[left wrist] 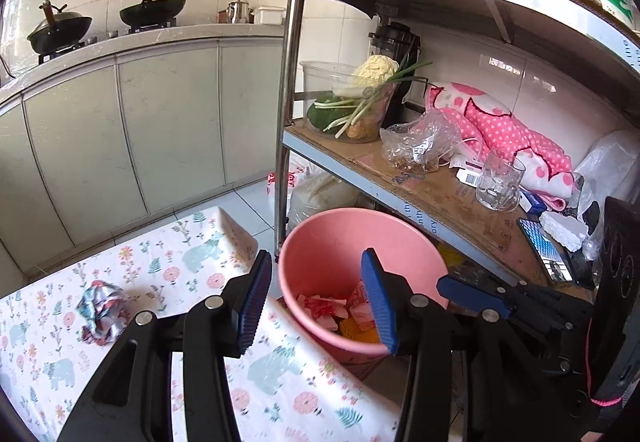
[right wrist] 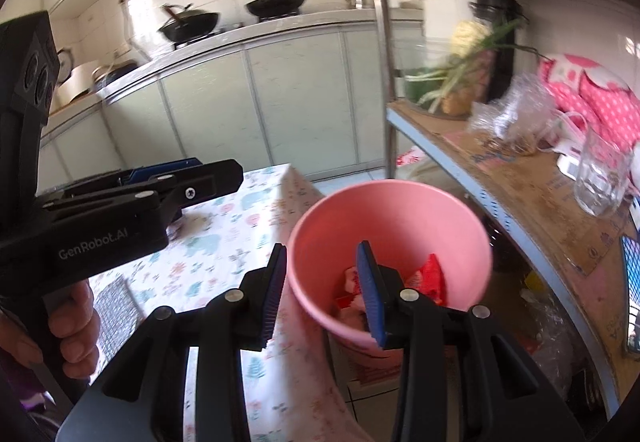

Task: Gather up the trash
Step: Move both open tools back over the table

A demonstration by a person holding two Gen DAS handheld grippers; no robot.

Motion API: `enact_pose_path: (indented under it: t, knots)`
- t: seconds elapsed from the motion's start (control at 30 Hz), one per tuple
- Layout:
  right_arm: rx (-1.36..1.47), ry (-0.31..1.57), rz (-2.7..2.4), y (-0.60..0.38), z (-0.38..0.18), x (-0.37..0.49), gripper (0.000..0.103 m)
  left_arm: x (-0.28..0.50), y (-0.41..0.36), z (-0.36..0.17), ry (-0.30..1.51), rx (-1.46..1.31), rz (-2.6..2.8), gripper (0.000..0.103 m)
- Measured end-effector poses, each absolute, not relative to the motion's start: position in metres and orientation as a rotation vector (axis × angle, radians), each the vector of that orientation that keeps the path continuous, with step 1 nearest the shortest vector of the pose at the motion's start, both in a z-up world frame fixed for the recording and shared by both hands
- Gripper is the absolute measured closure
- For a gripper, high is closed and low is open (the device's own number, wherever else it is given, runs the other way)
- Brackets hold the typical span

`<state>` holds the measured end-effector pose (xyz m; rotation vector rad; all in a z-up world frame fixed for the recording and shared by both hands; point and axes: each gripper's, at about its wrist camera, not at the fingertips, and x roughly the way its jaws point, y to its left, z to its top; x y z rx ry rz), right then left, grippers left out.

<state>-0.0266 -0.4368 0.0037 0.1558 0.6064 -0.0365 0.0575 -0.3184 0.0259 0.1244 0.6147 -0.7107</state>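
A pink bucket (left wrist: 320, 242) stands on the floor beside the table and holds red, white and yellow wrappers (left wrist: 320, 308). It also shows in the right wrist view (right wrist: 384, 209). My left gripper (left wrist: 318, 300) is open and empty, over the bucket's near rim. My right gripper (right wrist: 322, 292) is open and empty, also over the near rim. A crumpled patterned wrapper (left wrist: 102, 312) lies on the floral tablecloth (left wrist: 168, 262), left of my left gripper. The right gripper's fingers (left wrist: 472, 292) reach in from the right in the left wrist view.
A metal shelf rack (left wrist: 400, 177) stands right of the bucket with a glass mug (left wrist: 498, 179), a plastic bag (left wrist: 420, 143), a vegetable bowl (left wrist: 344, 101) and a phone (left wrist: 544, 248). Its steel post (left wrist: 286, 89) rises just behind the bucket. Cabinets and woks lie beyond.
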Motion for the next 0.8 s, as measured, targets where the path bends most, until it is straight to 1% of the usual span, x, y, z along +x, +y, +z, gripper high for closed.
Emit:
enact_pose_path:
  t: [0.17,0.33,0.63,0.8]
  knots:
    - [0.121,0.606,0.032,-0.406,0.006,-0.029,0.066,0.042,-0.277,0.026,0.605,0.129,-0.692,0.057]
    - [0.11,0.641,0.139,-0.375,0.002,-0.028,0.066,0.028,-0.221,0.027,0.586,0.154,-0.633,0.057]
    - [0.072,0.709,0.38,-0.303,-0.013,-0.024,0.066,0.029,-0.109,0.022,0.61,0.052,-0.423,0.057]
    - [0.013,0.776,0.46,-0.267,-0.031,-0.018,0.066,0.03,-0.069,0.013,0.629,0.009,-0.354,0.057]
